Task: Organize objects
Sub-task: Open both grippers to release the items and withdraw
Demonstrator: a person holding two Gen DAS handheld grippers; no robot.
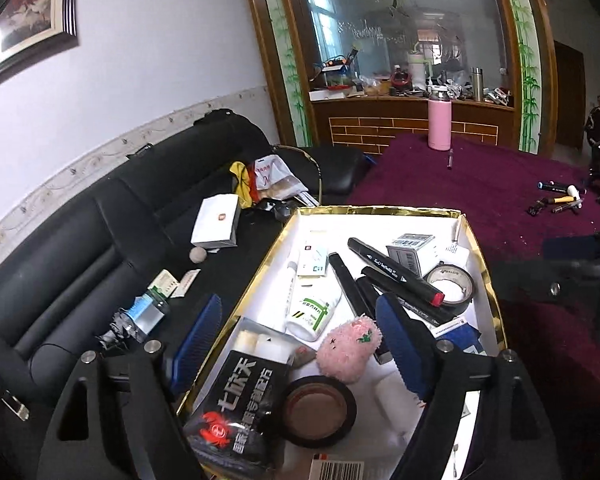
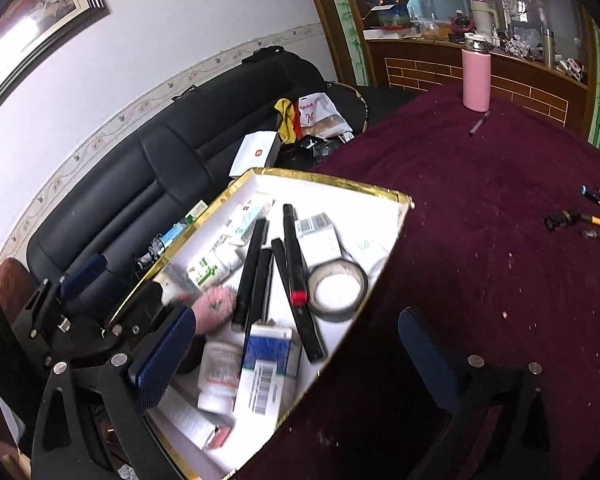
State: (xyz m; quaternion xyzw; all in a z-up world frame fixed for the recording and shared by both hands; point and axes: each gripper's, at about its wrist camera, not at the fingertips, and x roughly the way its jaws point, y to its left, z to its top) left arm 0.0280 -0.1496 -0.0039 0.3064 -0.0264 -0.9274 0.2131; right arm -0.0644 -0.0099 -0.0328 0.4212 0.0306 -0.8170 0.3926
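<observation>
**A:** Left wrist view: what is in front?

**B:** A gold-edged box (image 1: 476, 240) holding markers (image 1: 396, 272), tape rolls (image 1: 318, 410), a pink fuzzy toy (image 1: 348, 350) and bottles. The left claw (image 1: 300, 344) hangs over it, spread wide and empty; one finger sits outside the rim, likely between picks.

**A:** And the right one?

**B:** The right claw (image 2: 296, 356) is also wide open, holding nothing, straddling the box's table-side edge. More pens (image 2: 588, 220) lie on the maroon tablecloth (image 2: 480, 200), well apart, probably still to be gathered.

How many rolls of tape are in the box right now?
2: a dark tape roll at the near end, beside the pink plush, and another roll by the red-capped marker. Others may be hidden.
</observation>
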